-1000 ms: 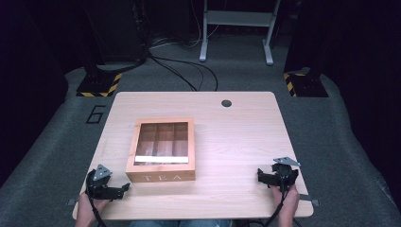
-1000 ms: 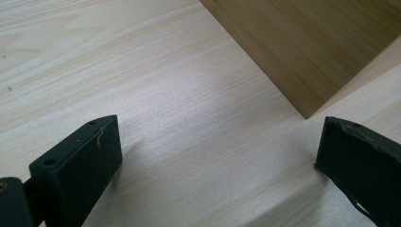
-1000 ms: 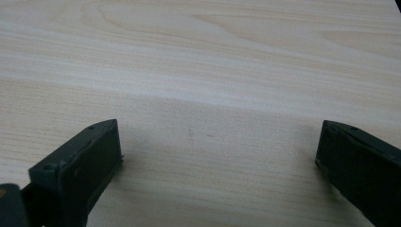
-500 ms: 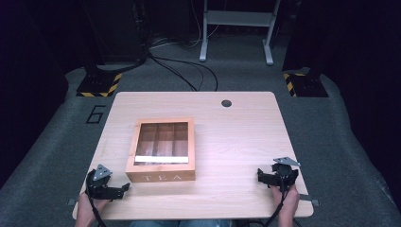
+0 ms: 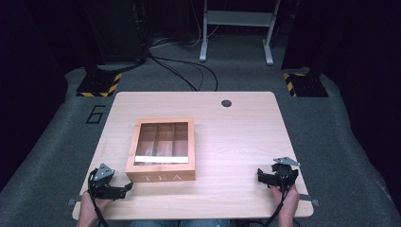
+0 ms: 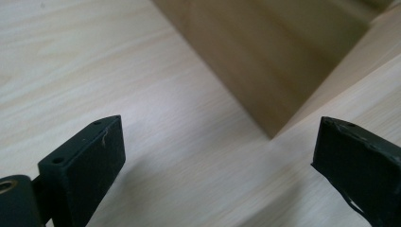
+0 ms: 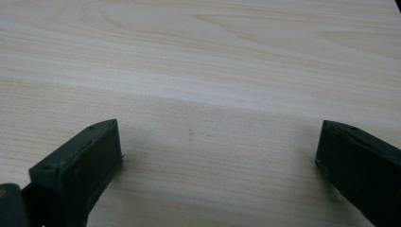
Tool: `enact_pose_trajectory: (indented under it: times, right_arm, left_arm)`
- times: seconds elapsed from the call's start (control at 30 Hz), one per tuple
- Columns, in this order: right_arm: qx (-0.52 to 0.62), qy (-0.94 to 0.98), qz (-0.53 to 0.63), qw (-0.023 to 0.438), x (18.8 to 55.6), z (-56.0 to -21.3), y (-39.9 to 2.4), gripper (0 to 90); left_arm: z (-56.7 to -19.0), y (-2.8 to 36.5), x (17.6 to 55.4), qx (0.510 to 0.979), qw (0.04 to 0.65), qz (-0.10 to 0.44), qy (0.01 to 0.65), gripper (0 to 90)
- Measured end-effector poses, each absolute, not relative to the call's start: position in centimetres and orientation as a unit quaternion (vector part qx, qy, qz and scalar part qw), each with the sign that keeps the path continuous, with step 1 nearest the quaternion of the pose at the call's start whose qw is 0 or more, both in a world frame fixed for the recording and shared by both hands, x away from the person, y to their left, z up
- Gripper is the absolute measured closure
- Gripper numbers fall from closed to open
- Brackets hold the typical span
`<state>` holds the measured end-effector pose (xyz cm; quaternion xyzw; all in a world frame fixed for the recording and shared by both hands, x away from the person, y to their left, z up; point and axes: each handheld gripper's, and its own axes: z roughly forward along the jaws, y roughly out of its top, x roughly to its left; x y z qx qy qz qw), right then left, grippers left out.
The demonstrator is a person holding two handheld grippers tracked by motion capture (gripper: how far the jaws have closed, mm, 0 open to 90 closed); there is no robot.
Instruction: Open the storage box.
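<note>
Left gripper view: gripper [image 6: 217, 156] wide open, empty.

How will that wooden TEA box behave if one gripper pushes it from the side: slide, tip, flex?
The TEA box is low, wide and flat on the table, so it will probably slide, not tip. Its wooden walls look rigid, so flex seems unlikely. The clear lid pane could be fragile; push on the wood frame. An off-centre push from the left gripper would likely turn it.

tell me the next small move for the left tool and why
Probably ease the left tool forward toward the tea box. Its jaws stand open with nothing between them, the box's near corner sits just ahead, and the lid looks closed.
</note>
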<state>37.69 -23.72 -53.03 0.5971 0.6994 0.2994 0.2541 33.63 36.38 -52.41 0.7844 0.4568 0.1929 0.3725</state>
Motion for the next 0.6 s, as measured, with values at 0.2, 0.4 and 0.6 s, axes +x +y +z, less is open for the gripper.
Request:
enact_pose_trajectory:
  times: [0.2, 0.4, 0.6]
  right_arm:
    - [0.597, 0.699, 0.299, 0.254, 37.7, -53.0, -23.7, 0.6]
    - [0.599, 0.698, 0.301, 0.254, 37.7, -53.0, -23.7, 0.6]
    - [0.598, 0.698, 0.300, 0.254, 37.7, -53.0, -23.7, 0.6]
  left_arm:
    - [-51.4, 35.8, 33.8, 0.775, 0.408, 0.184, 0.446, 1.4]
    - [-51.0, 35.1, 34.1, 0.773, 0.420, 0.182, 0.440, 0.1]
    - [-50.3, 34.8, 34.3, 0.770, 0.436, 0.173, 0.432, 0.2]
